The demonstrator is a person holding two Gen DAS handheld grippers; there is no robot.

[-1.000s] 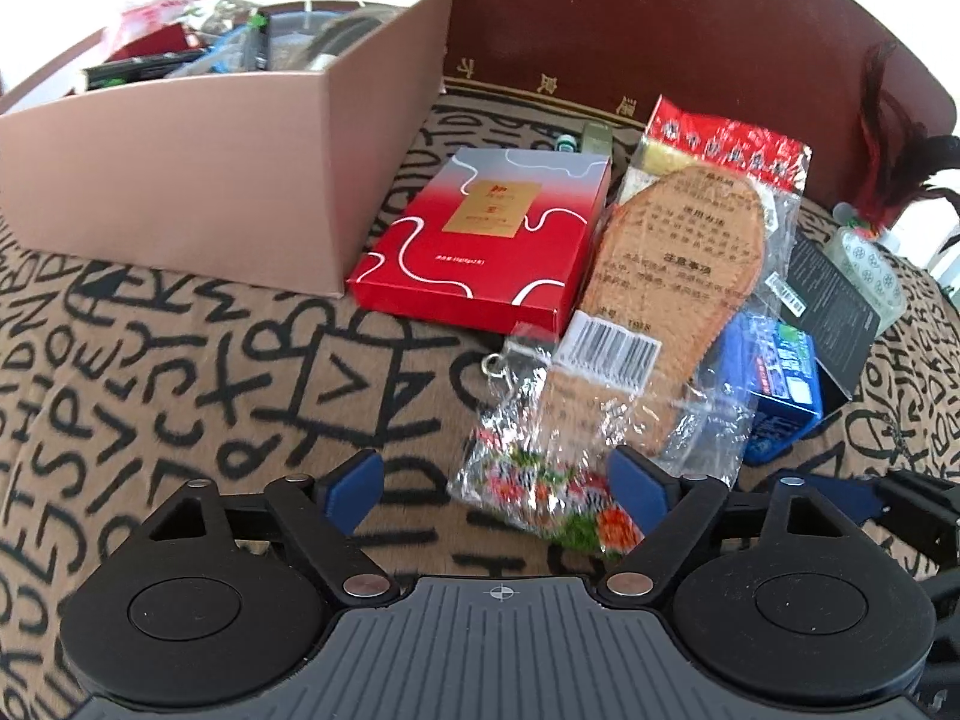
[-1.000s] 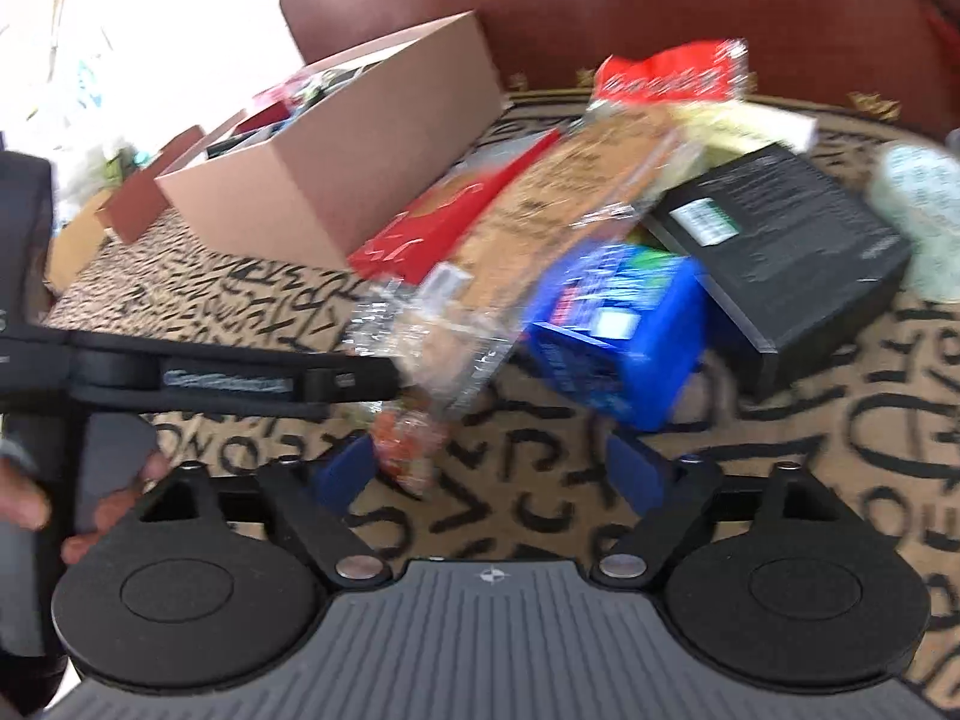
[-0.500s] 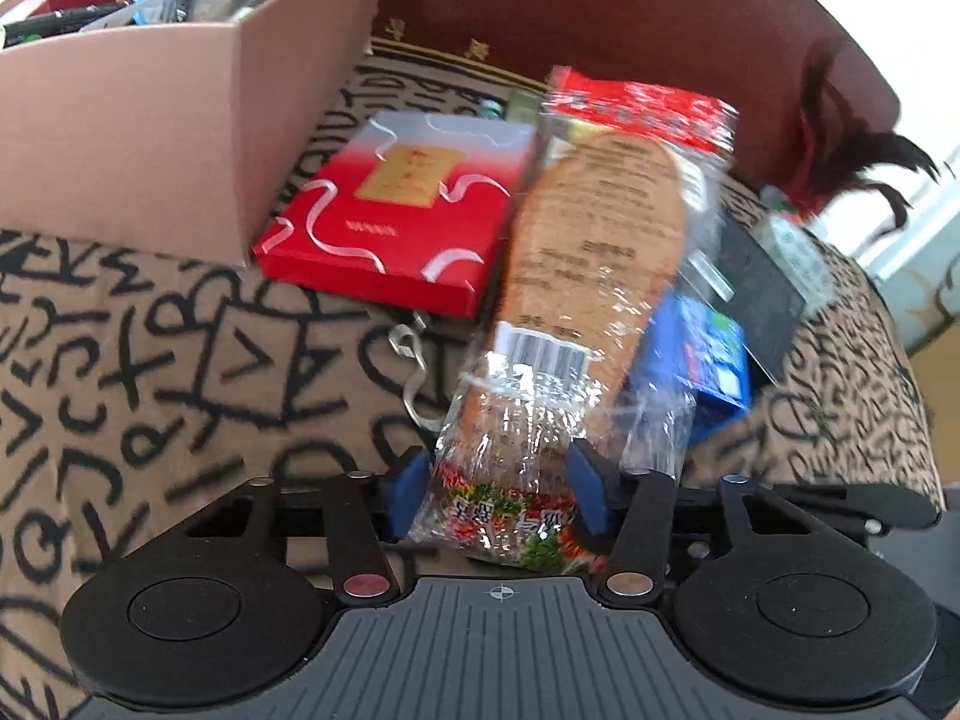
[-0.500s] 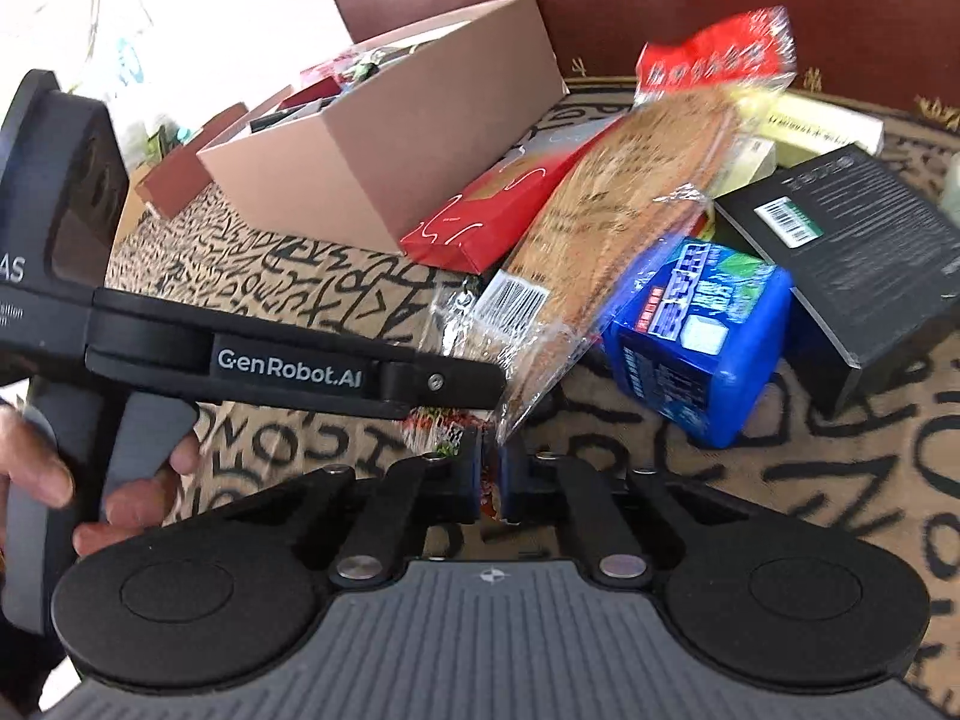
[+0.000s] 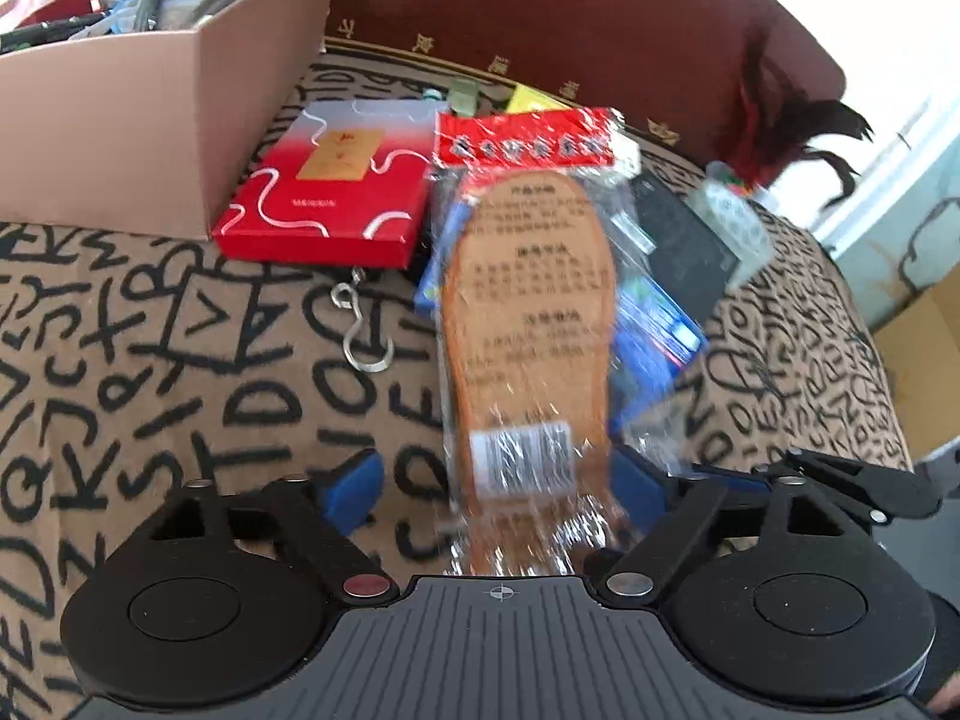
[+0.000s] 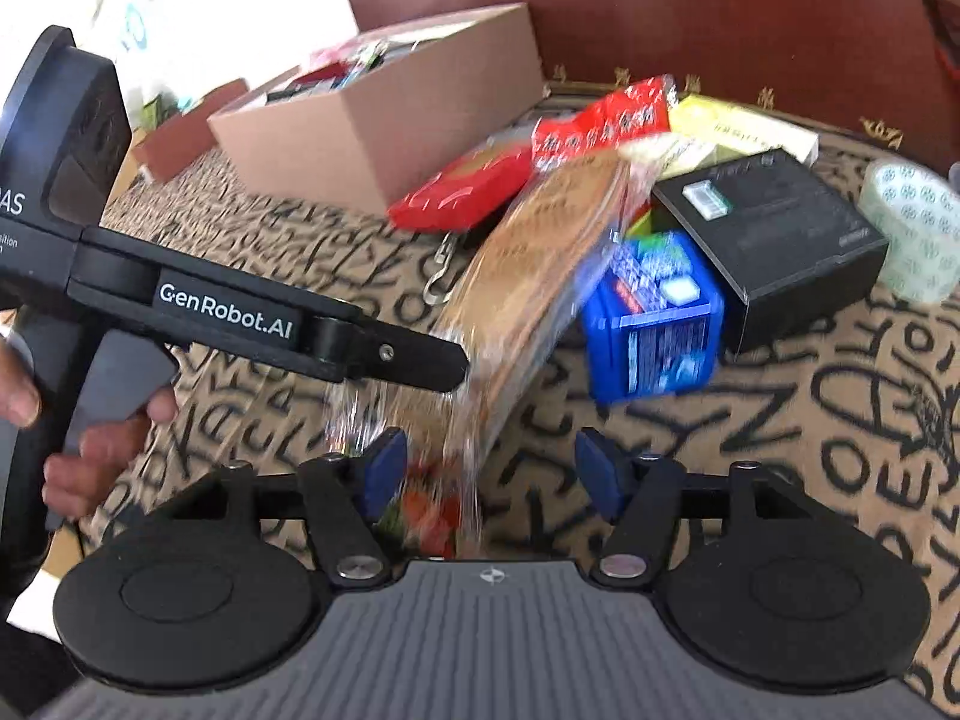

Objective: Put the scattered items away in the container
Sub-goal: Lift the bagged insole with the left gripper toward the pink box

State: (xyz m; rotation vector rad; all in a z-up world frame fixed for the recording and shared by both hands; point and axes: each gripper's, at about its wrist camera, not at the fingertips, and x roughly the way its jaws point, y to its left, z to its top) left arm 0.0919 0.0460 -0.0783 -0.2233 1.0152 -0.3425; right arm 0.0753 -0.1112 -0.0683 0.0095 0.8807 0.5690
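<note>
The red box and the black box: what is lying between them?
In the left wrist view, the bagged insole lies between the red box and the black box, with a blue packet under its right edge.

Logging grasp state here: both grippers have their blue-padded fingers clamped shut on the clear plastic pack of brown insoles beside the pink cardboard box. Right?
Not quite. In both wrist views the left gripper and right gripper stand open, jaws apart around the clear plastic pack of brown insoles. It does lie near the pink cardboard box.
</note>
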